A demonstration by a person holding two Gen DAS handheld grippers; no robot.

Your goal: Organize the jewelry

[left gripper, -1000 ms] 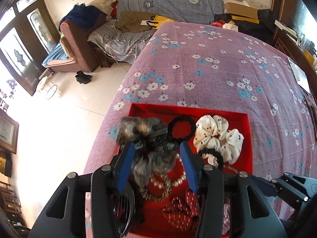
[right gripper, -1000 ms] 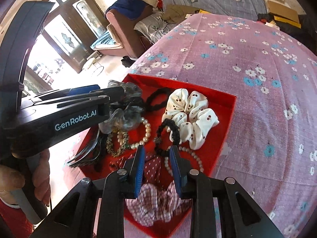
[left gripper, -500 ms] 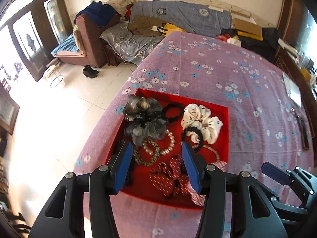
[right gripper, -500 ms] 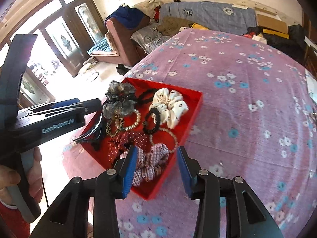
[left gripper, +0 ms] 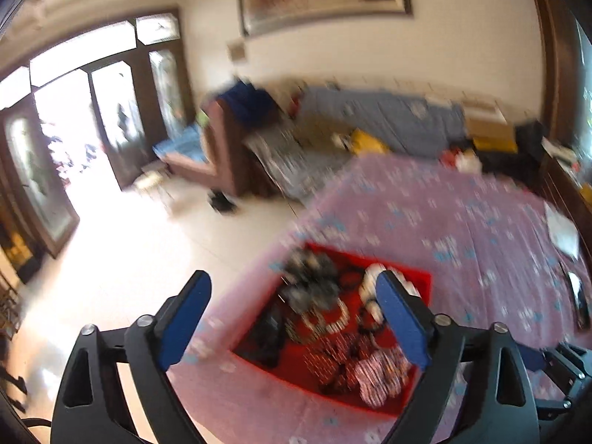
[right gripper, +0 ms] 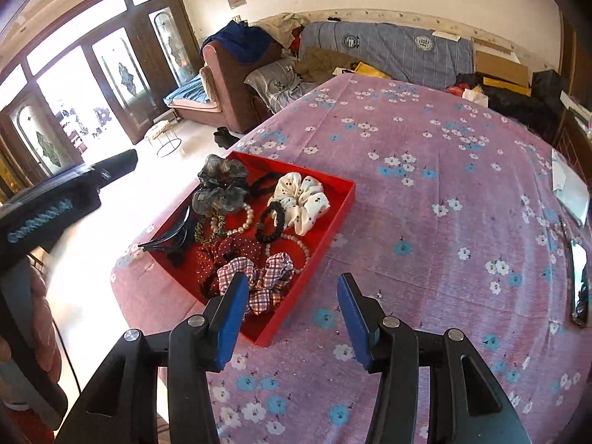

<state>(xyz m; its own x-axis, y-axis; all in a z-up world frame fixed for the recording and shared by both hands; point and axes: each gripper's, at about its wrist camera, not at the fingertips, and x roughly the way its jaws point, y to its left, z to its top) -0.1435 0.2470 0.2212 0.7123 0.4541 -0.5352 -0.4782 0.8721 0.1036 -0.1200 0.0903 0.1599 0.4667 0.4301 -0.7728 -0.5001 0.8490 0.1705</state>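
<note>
Hard to read: my left wrist view is smeared; the red tray (left gripper: 418, 277) shows only as blurred shapes.
Left gripper (left gripper: 292, 288): I see its fingers spread wide, holding nothing, high above the tray.
Right gripper (right gripper: 292, 296): fingers wide, empty, over the tray's near corner.
Tray: on the purple flowered cloth (right gripper: 425, 222) near its left edge.
Contents: grey scrunchie (right gripper: 222, 188), white scrunchie (right gripper: 303, 199), pearl bracelet (right gripper: 244, 222), plaid scrunchie (right gripper: 266, 281), black claw clip (right gripper: 170, 236).

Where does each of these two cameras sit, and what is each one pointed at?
Left wrist: on the left gripper, raised and blurred, facing the room and red tray; its open fingers show.
Right wrist: on the right gripper, above the purple bedspread, facing the tray; open fingers show.
Shared: tray, bedspread, doors.
</note>
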